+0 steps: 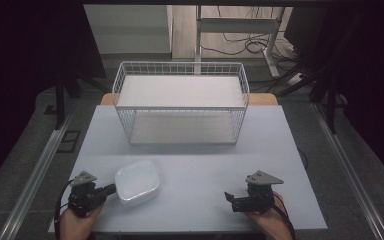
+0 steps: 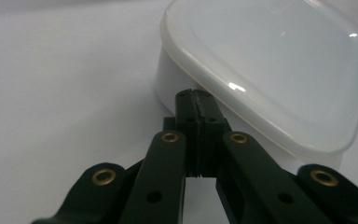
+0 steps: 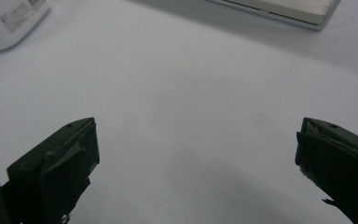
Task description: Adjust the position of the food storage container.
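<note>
White plastic and black metal on a pale grey table [image 1: 190, 200]; items listed from left to right.

Left gripper [image 1: 111, 189]: held low at the near left corner of the table, a hand [image 1: 75, 222] behind it. Jaws pressed flat together with nothing between them; their joined tips sit against the side wall of the box, just under its lid rim. Closed jaws make a blunt nose, so this looks like a posture for nudging or steadying the box, not for lifting it.

Box [image 1: 138, 181]: white plastic food container with rounded corners and a translucent lid snapped on. It rests flat on the table, near edge, left of centre, well apart from the basket. In the left gripper view the lid [image 2: 279, 70] is seated all round as far as can be seen.

Basket [image 1: 181, 68]: white wire, rectangular, at the far middle of the table, open side up, with a pale shelf inside. It is probably the place the box is meant for.

Right gripper [image 1: 228, 198]: near right, resting low over bare table, jaws spread wide with nothing between them, likely waiting in readiness.
</note>
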